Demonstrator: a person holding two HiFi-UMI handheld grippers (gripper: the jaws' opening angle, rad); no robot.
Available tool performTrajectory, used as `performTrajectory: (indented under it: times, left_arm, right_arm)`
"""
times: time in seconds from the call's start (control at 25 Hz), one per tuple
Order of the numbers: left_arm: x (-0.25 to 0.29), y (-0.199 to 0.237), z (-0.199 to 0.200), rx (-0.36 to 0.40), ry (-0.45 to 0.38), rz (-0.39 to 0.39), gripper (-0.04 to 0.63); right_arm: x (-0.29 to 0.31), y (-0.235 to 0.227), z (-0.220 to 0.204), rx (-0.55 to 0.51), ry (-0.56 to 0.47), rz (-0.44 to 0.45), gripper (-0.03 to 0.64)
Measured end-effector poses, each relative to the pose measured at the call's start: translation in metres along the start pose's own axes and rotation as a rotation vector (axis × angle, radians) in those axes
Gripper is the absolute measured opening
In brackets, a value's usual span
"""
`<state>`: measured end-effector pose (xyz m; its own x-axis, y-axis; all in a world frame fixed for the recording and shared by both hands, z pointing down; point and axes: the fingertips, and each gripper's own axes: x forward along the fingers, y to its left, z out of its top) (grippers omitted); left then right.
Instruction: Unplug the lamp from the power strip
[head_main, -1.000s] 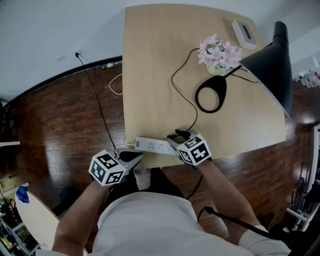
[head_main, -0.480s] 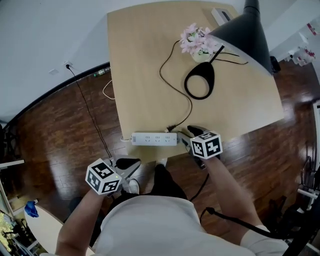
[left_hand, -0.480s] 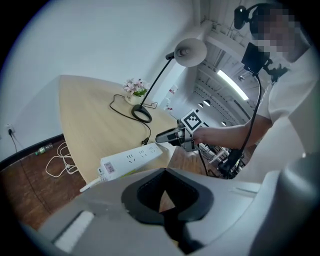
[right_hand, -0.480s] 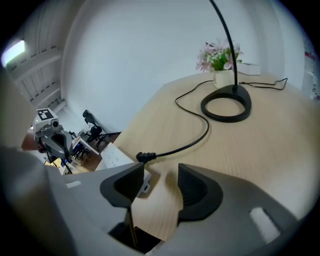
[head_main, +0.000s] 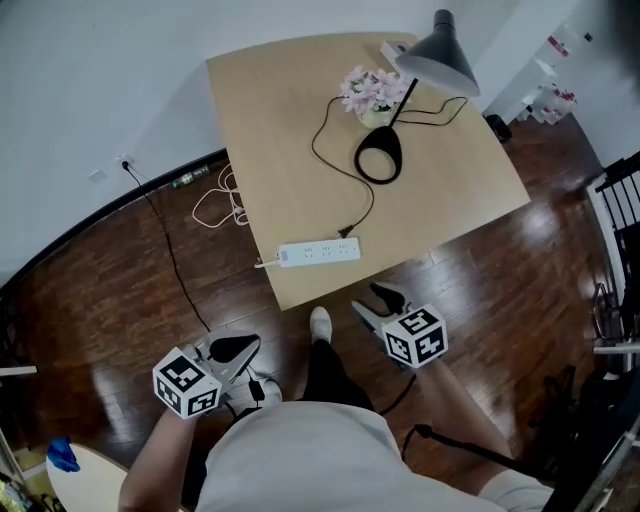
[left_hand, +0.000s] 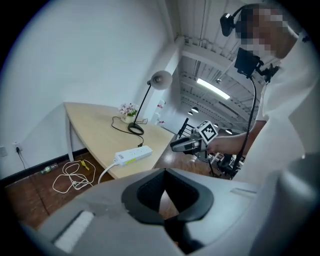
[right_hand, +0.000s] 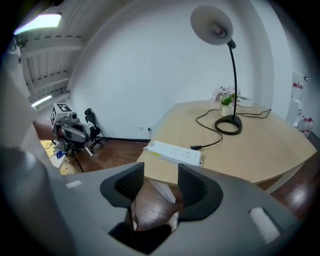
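Both claws hang over the dark wood floor (head_main: 120, 270), short of the near edge of the table (head_main: 270, 150), with open floor between them and that edge. The right gripper (head_main: 375, 303) has its jaws spread wide and holds nothing. The left gripper (head_main: 238, 348), well off to its side, has its jaws drawn together on nothing.

Straight ahead of the right gripper lies one white power strip (head_main: 318, 254), just inside the table's near edge. Its long axis runs along that edge, crosswise to the jaws. Its white cord leaves the end nearer the left gripper and drops off the table.

One black plug (head_main: 347, 232) lies loose on the tabletop just past the strip's far side, out of the sockets. Its cord curls away to the one lamp (head_main: 438, 60) near the far corner. A single pot of pink flowers (head_main: 370, 90) stands beside the lamp's base.

Ahead of the left gripper, a white cable (head_main: 215, 205) lies looped on the floor beside the table.
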<state>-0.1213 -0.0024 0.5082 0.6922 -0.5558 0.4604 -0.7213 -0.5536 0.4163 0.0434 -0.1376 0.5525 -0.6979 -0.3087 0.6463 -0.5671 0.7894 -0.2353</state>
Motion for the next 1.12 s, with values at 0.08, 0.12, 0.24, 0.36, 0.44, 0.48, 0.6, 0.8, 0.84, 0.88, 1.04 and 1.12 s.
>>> performTrajectory:
  times: [0.08, 0.12, 0.24, 0.36, 0.44, 0.48, 0.6, 0.8, 0.84, 0.88, 1.04, 1.12]
  left_arm:
    - [-0.035, -0.011, -0.013, 0.019, -0.041, 0.014, 0.006]
    - [-0.051, -0.015, -0.021, 0.024, -0.056, 0.026, 0.006]
    - [-0.092, -0.023, -0.047, 0.042, -0.061, 0.089, 0.006]
    - [-0.119, -0.038, -0.060, 0.046, -0.086, 0.108, 0.006]
    - [-0.131, -0.052, -0.062, 0.056, -0.116, 0.111, 0.006]
    - [-0.136, -0.060, -0.063, 0.068, -0.129, 0.114, 0.006]
    - [-0.146, -0.084, -0.063, 0.098, -0.171, 0.127, 0.006]
    - [-0.150, -0.131, -0.060, 0.145, -0.217, 0.119, 0.006]
    - [-0.150, -0.140, -0.057, 0.154, -0.227, 0.120, 0.006]
    - [-0.149, -0.150, -0.053, 0.162, -0.236, 0.122, 0.006]
    - [-0.145, -0.194, -0.044, 0.191, -0.268, 0.109, 0.006]
    - [-0.143, -0.216, -0.043, 0.208, -0.278, 0.091, 0.006]
  right_arm:
    - [-0.022, 0.041, -0.007, 0.006, -0.047, -0.020, 0.218]
    - [-0.033, 0.062, -0.013, 0.010, -0.064, -0.029, 0.218]
    - [-0.060, 0.122, -0.039, 0.033, -0.084, -0.045, 0.215]
    - [-0.086, 0.170, -0.063, 0.045, -0.085, -0.043, 0.215]
    - [-0.101, 0.191, -0.075, 0.037, -0.084, -0.043, 0.213]
    - [-0.109, 0.198, -0.080, 0.035, -0.089, -0.046, 0.213]
    - [-0.132, 0.210, -0.089, 0.029, -0.119, -0.063, 0.213]
    - [-0.173, 0.223, -0.098, 0.004, -0.175, -0.056, 0.209]
    - [-0.182, 0.226, -0.099, -0.001, -0.188, -0.050, 0.209]
    - [-0.190, 0.228, -0.101, -0.007, -0.201, -0.043, 0.206]
    - [-0.226, 0.239, -0.109, -0.034, -0.254, -0.033, 0.206]
    - [-0.244, 0.244, -0.114, -0.044, -0.280, -0.036, 0.206]
